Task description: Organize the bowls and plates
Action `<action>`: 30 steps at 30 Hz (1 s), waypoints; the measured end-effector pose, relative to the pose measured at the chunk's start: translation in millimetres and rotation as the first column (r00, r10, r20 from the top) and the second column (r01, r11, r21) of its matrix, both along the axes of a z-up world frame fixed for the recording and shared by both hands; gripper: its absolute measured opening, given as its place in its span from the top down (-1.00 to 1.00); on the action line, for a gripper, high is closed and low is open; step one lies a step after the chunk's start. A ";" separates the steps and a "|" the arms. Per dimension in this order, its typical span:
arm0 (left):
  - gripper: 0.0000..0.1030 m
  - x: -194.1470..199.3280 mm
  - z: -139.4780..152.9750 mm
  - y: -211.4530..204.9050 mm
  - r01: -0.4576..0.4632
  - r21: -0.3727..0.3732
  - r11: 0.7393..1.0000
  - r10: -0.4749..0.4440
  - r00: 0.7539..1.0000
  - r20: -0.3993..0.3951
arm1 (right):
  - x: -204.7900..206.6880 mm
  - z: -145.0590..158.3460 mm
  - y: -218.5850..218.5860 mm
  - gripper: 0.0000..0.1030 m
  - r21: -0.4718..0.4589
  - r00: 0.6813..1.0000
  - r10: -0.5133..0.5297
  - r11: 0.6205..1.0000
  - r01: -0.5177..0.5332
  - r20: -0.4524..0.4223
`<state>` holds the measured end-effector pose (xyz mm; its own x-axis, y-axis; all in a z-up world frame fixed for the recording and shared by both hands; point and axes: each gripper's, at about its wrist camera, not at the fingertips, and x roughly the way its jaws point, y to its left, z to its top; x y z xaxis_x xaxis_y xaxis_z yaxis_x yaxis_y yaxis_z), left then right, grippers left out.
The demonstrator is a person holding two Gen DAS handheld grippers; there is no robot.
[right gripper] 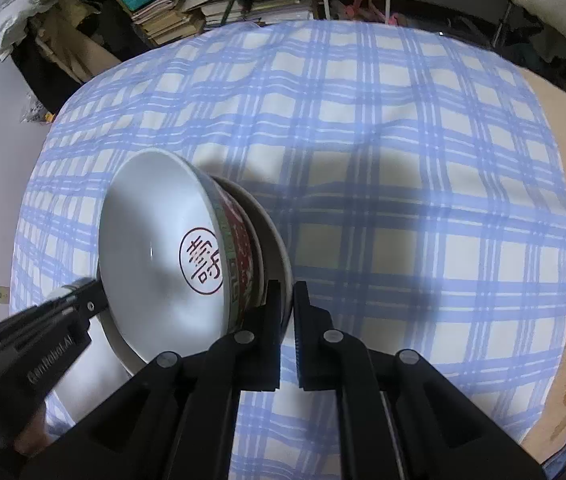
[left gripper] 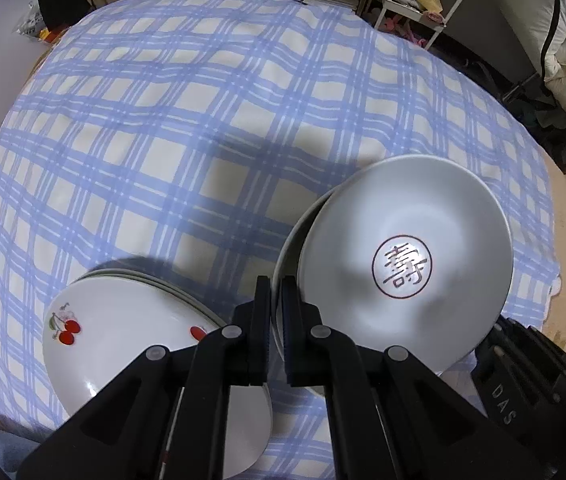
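gripping the bowl stack from both sides.
your left gripper [left gripper: 277, 280] and right gripper [right gripper: 287, 286] each pinched a rim of the stacked bowls [left gripper: 403, 256] over the checked cloth [left gripper: 203, 120].

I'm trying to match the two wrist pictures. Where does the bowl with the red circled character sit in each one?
Left wrist view: the bowl with the red circled character is at lower right, beside the left gripper.
Right wrist view: the same bowl is at centre left, nested in other bowls.
Shared landmark: the blue plaid cloth, under everything in both views.
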<state>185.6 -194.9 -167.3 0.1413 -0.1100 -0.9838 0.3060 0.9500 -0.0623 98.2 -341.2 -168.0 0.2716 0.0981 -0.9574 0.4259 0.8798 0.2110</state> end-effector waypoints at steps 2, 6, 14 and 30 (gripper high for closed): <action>0.93 0.8 2.2 1.5 0.001 0.000 1.000 -0.001 1.000 -0.006 | -1.5 0.4 -2.0 0.81 0.025 1.000 -0.008 1.000 0.008 0.004; 0.94 -5.8 2.1 5.8 0.003 -0.010 1.000 -0.003 1.000 -0.023 | 0.0 4.2 -6.8 0.81 0.041 1.000 -0.009 0.999 0.009 0.010; 0.94 -15.6 -2.5 4.4 0.002 -0.011 1.000 -0.003 0.999 -0.043 | 0.3 4.9 -8.5 0.82 0.031 1.000 0.006 1.000 -0.006 -0.008; 0.95 -19.2 26.9 22.0 -0.005 -0.010 1.000 0.004 1.000 -0.009 | -6.7 20.5 -0.8 0.82 0.085 0.999 0.026 0.996 -0.029 0.033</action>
<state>166.4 -172.9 -140.4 0.1329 -0.1191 -0.9840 0.3011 0.9507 -0.0744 91.5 -342.0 -147.5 0.2976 0.1876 -0.9361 0.3934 0.8693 0.2992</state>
